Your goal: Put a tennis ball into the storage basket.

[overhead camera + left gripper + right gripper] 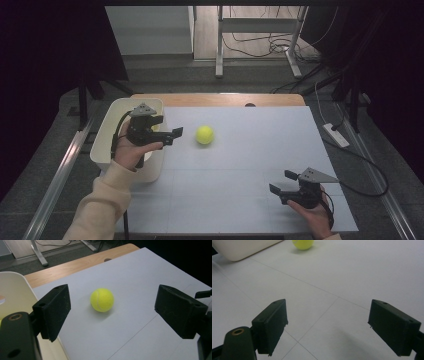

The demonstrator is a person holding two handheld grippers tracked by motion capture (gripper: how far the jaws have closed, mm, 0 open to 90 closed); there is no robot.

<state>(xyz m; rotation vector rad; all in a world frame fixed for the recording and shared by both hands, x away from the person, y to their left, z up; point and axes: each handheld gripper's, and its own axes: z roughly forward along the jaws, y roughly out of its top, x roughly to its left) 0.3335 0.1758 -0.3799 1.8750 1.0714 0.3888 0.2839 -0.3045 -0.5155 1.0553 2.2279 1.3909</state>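
A yellow tennis ball lies on the white table top, a little left of the middle. My left gripper hovers over the right rim of a white bin. It points right at the ball, a short way off, with its jaws open and empty. Near the front right corner my right gripper sits low over the table, open, with bare table between its jaws. In the right gripper view the ball lies far ahead at the top edge.
The white bin stands at the table's left edge. A wooden strip runs along the far edge. On the floor beyond are desk legs, cables and a power strip.
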